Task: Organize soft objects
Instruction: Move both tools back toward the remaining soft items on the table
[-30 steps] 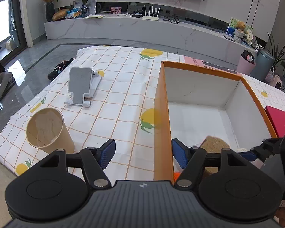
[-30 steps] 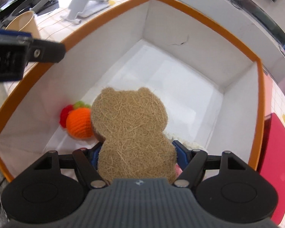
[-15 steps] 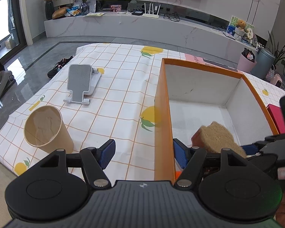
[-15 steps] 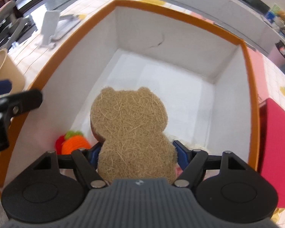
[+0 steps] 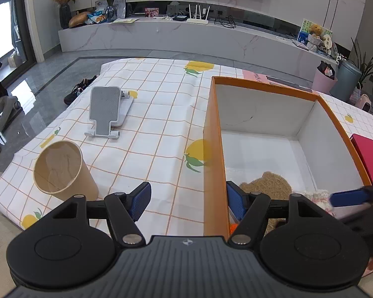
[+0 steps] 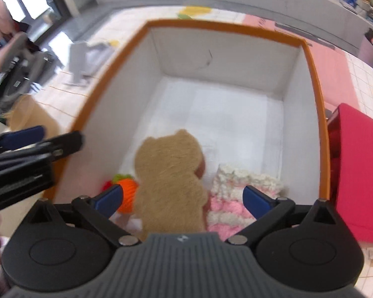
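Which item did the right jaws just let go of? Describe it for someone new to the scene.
Look in the orange-rimmed white box, at its near end. The bear-shaped sponge lies between an orange knitted fruit and a pink-and-white knitted piece. It alone is flat, tan and coarse-fibred, with two round ears.

Right gripper (image 6: pixel 182 197) has just been opening its jaws, so the blue pads stand clear on both sides of the tan, fuzzy bear-shaped pad (image 6: pixel 170 178), which sits loose in the orange box with white inside (image 6: pixel 319 114). An orange crocheted ball (image 6: pixel 128 191) is tucked at its left and a pink-and-white knitted piece (image 6: pixel 232 193) at its right. The picture's pretty blurry; the other gripper (image 6: pixel 22 154) pokes in at the left edge, and a red box (image 6: pixel 360 168) stands just outside the orange one.
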A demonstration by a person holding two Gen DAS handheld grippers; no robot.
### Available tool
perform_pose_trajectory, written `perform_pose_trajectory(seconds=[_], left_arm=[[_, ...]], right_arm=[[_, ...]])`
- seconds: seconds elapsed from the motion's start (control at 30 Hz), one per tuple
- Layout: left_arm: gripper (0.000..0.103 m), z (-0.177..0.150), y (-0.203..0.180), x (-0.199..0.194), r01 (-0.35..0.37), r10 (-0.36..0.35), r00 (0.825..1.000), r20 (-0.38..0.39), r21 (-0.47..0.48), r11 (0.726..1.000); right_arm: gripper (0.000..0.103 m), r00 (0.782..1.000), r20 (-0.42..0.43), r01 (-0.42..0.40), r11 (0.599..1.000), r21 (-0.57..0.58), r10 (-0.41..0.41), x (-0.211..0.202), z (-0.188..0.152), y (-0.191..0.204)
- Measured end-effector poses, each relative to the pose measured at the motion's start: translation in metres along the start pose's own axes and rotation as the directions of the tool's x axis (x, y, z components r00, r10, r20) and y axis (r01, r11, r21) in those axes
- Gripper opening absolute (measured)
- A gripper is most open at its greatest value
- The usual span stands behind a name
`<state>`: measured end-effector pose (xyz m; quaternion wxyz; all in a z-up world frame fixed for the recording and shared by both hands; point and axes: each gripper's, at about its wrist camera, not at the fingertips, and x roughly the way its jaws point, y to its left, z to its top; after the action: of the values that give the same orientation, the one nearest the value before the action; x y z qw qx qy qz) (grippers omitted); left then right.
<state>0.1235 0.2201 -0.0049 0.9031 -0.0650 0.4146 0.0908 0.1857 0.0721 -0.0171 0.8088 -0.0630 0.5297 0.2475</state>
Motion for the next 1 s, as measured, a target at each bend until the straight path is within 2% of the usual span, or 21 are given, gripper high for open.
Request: perform_pose_trajectory(seconds=[0.1, 0.27, 0.37, 0.47, 0.5, 0.57, 0.67, 0.73, 0.87, 1.0], left_arm=[[0.079, 0.0, -0.001, 0.001, -0.005, 0.005, 1.0, -0.005, 0.005, 1.0], [0.079, -0.002, -0.007, 0.003, -0.033, 0.033, 0.999, -0.004, 0.021, 0.999], [0.078, -0.002, -0.018, -0.012, -0.083, 0.08, 0.995, 0.054, 0.069, 0.994], [0.078, -0.005, -0.039, -0.039, -0.172, 0.143, 0.973, 0.183, 0.15, 0.974], [0.078, -0.006, -0.046, -0.049, -0.176, 0.139, 0.967, 0.216, 0.164, 0.971], [0.079, -0.004, -0.059, -0.065, -0.138, 0.093, 0.964, 0.247, 0.173, 0.975], [0.079, -0.004, -0.082, -0.082, -0.064, 0.016, 0.966, 0.258, 0.179, 0.982], [0.08, -0.004, -0.101, -0.089, -0.038, -0.016, 0.963, 0.269, 0.195, 0.98], [0.08, -0.012, -0.145, -0.093, -0.01, -0.064, 0.96, 0.273, 0.264, 0.964], [0.08, -0.025, -0.184, -0.085, 0.018, -0.094, 0.959, 0.268, 0.274, 0.961]], right_arm=[[0.1, 0.997, 0.072, 0.039, 0.999, -0.038, -0.036, -0.021, -0.011, -0.001], [0.1, 0.978, 0.185, 0.106, 0.992, -0.061, -0.093, -0.066, -0.041, -0.012], [0.1, 0.974, 0.208, 0.1, 0.994, -0.045, -0.088, -0.093, -0.062, -0.029], [0.1, 0.964, 0.235, 0.134, 0.991, -0.026, -0.124, -0.121, -0.081, -0.05], [0.1, 0.956, 0.251, 0.16, 0.987, -0.02, -0.15, -0.131, -0.088, -0.057], [0.1, 0.936, 0.282, 0.218, 0.976, 0.007, -0.212, -0.147, -0.098, -0.073], [0.1, 0.895, 0.325, 0.303, 0.951, 0.065, -0.307, -0.17, -0.113, -0.097], [0.1, 0.875, 0.342, 0.329, 0.939, 0.099, -0.343, -0.182, -0.123, -0.116], [0.1, 0.856, 0.336, 0.355, 0.919, 0.172, -0.393, -0.193, -0.137, -0.156], [0.1, 0.844, 0.302, 0.377, 0.891, 0.253, -0.443, -0.177, -0.148, -0.199]])
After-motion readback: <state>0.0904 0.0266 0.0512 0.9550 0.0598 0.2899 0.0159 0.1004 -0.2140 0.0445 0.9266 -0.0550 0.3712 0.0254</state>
